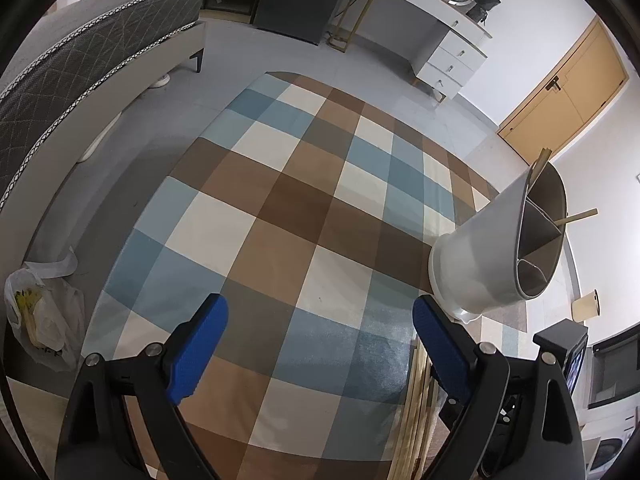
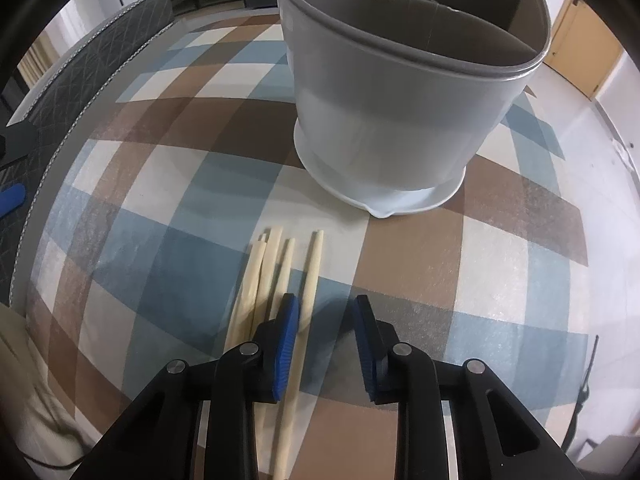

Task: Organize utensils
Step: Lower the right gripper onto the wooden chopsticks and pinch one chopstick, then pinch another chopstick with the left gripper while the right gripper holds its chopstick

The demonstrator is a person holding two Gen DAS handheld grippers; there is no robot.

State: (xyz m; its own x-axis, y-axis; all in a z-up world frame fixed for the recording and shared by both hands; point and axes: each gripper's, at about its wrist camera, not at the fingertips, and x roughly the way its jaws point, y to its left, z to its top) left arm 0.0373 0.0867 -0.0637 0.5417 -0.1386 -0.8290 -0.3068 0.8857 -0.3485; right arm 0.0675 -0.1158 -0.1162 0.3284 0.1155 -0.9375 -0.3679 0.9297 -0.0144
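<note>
Hovering over the checkered worktop (image 2: 500,300), the right gripper (image 2: 326,344) has its fingers partly open around one chopstick (image 2: 310,276), not pinching it, near the holder (image 2: 400,120); left gripper (image 1: 320,344) gapes wide, empty.

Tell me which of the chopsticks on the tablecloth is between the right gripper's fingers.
The rightmost chopstick, lying a little apart from the bunched chopsticks to its left. It alone runs into the right gripper, beside the left finger; the pads don't clamp it.

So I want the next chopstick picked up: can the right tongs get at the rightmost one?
Probably yes: the right tongs straddle the rightmost chopstick, with nothing lying over it.
</note>
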